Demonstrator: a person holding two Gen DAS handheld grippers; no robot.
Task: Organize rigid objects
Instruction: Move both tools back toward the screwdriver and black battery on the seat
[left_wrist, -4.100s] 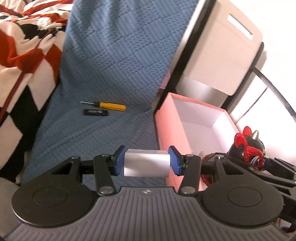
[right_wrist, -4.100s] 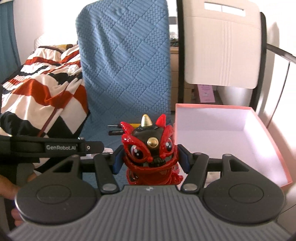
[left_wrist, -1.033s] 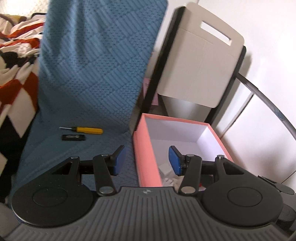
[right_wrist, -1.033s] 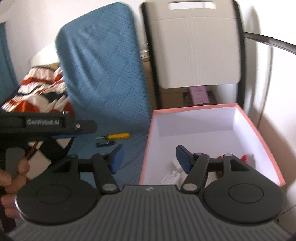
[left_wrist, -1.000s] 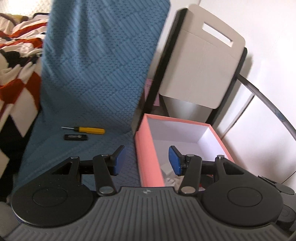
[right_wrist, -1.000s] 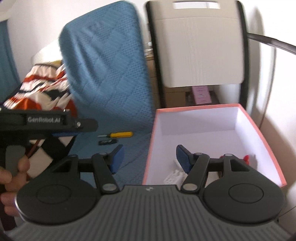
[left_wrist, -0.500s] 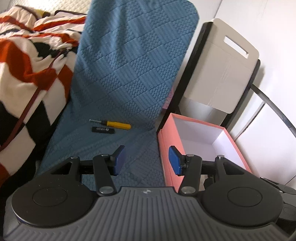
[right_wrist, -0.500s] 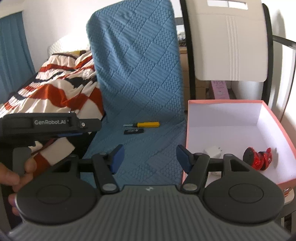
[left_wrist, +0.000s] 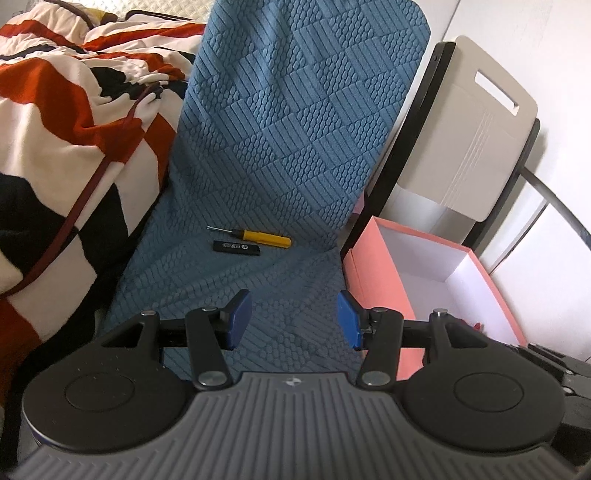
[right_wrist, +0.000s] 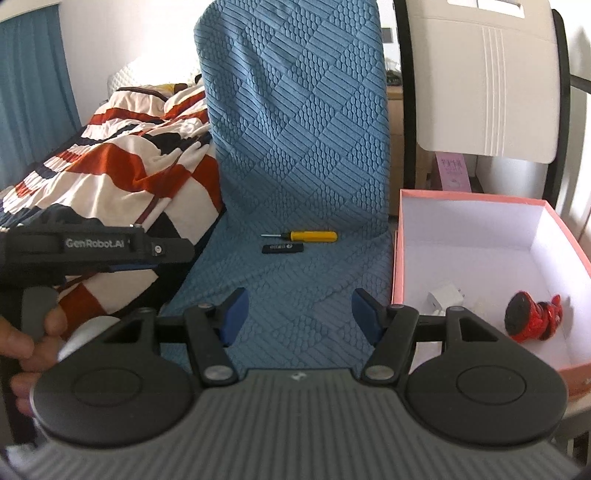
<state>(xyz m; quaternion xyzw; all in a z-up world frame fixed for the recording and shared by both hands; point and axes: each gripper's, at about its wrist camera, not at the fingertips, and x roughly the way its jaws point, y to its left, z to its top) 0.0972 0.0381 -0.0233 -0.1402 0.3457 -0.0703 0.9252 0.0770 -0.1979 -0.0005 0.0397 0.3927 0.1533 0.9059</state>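
Blue quilted seat (left_wrist: 258, 280) is seen bare between both spread, empty jaws. Screwdriver (left_wrist: 255, 235) and black stick (left_wrist: 237, 246) lie ahead, crosswise, tip left; pink box (right_wrist: 399, 258) right.

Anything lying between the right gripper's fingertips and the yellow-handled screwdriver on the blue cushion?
Only the flat black stick, lying just in front of the yellow-handled screwdriver. The rest of the stretch from the open right gripper is bare blue quilted cushion, shown in the right wrist view.
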